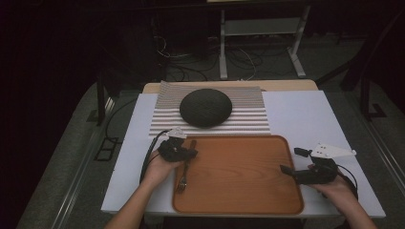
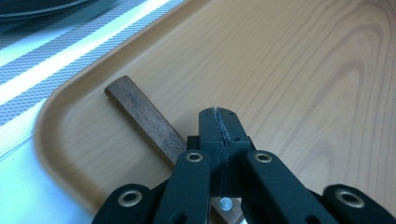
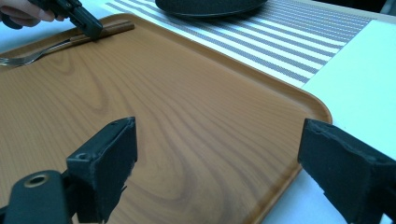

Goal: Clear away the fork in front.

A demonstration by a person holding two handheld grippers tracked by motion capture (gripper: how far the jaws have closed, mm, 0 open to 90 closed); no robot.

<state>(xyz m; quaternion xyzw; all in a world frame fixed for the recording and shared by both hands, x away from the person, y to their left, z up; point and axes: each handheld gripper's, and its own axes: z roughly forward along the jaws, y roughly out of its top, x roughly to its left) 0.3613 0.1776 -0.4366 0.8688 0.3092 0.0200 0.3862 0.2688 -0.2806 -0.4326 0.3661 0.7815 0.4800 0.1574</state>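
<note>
1. While its jaws are pressed together, the left gripper (image 1: 190,152) sits over the wooden-handled metal fork (image 1: 184,175) lying on the brown wooden tray (image 1: 248,191).
2. Beside the tray's right edge, the right gripper (image 1: 291,162) rests low, jaws spread wide, holding nothing.

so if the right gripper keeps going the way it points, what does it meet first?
Probably nothing soon: the right gripper, jaws open, points low across the bare tray. Farther along lie the fork and left gripper; depth is unclear.
</note>
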